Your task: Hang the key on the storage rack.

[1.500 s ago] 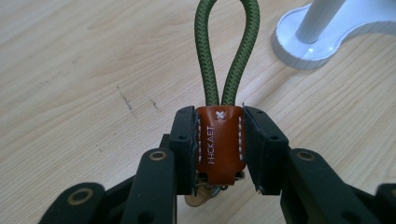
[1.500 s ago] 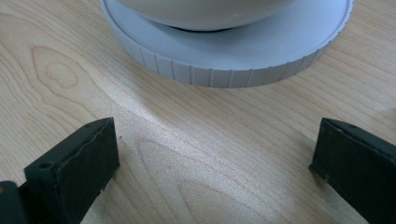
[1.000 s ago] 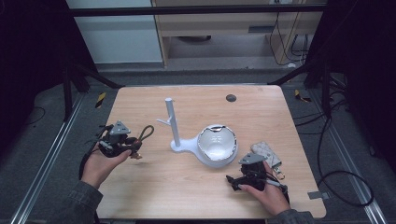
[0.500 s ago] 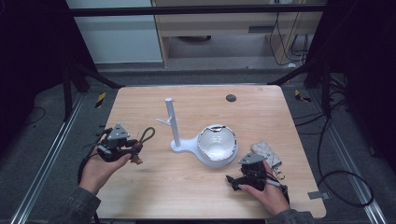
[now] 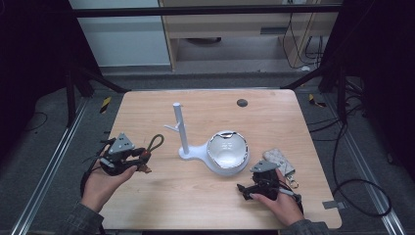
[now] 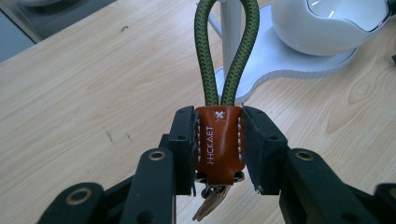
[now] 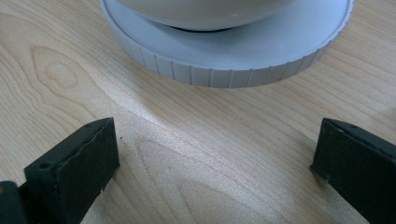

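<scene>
The left hand-held gripper (image 6: 218, 154) clenches the brown leather tab of the key strap (image 6: 219, 142), lifted left of the white stand (image 5: 181, 132); its narrow grip risks the strap twisting loose.

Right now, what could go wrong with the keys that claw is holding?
The left gripper pinches only the keychain's brown leather tab, so it might slip out. The green rope loop hangs close to the white stand's post and could knock it instead of hooking a peg.
</scene>
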Action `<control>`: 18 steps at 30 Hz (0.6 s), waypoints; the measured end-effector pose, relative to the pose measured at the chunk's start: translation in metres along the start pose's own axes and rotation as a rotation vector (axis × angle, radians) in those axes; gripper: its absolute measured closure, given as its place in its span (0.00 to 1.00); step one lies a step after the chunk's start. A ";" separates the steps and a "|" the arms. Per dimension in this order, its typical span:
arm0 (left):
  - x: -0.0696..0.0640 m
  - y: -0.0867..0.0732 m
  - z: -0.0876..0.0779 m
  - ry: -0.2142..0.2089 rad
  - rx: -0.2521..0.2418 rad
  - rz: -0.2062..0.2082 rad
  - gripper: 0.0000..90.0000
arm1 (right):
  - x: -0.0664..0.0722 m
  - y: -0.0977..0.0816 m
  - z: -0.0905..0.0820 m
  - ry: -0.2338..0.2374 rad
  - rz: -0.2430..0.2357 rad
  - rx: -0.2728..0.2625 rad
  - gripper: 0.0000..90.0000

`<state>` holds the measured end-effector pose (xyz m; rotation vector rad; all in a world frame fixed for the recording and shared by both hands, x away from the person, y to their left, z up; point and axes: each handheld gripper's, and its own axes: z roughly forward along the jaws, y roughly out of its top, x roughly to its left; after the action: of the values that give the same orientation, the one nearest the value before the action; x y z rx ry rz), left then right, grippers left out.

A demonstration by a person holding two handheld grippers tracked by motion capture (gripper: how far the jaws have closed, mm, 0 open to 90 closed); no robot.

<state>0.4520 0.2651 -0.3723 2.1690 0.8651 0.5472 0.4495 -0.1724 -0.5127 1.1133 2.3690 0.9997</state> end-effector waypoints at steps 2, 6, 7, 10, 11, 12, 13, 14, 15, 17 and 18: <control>0.000 0.000 -0.001 0.001 -0.004 0.002 0.73 | 0.000 0.000 0.000 0.000 0.000 0.000 0.00; -0.004 0.000 -0.005 0.000 -0.031 -0.001 0.73 | 0.000 0.000 0.000 -0.001 0.004 0.000 0.00; -0.004 0.000 -0.005 0.000 -0.031 -0.001 0.73 | 0.000 0.000 0.000 -0.001 0.004 0.000 0.00; -0.008 0.001 -0.006 -0.008 -0.049 -0.002 0.73 | 0.000 0.000 0.000 0.000 0.005 -0.001 0.00; -0.008 0.001 -0.006 -0.008 -0.049 -0.002 0.73 | 0.000 0.000 0.000 0.000 0.005 -0.001 0.00; -0.008 0.001 -0.006 -0.008 -0.054 -0.004 0.73 | 0.000 0.000 0.000 0.001 0.006 -0.001 0.00; -0.009 0.001 -0.006 -0.006 -0.056 -0.002 0.73 | 0.000 0.000 0.000 0.000 0.005 -0.001 0.00; -0.010 0.001 -0.006 -0.009 -0.060 -0.005 0.73 | 0.000 0.000 0.000 0.000 0.006 -0.001 0.00; -0.010 0.001 -0.006 -0.009 -0.060 -0.005 0.73 | 0.000 0.000 0.000 0.000 0.006 -0.001 0.00; -0.010 0.001 -0.006 -0.012 -0.060 -0.003 0.73 | 0.000 0.000 0.000 0.001 0.005 -0.001 0.00; -0.011 0.001 -0.006 -0.013 -0.062 -0.004 0.73 | 0.000 0.000 0.000 0.000 0.006 -0.001 0.00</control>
<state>0.4414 0.2596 -0.3689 2.1121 0.8343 0.5510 0.4495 -0.1720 -0.5126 1.1202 2.3669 1.0028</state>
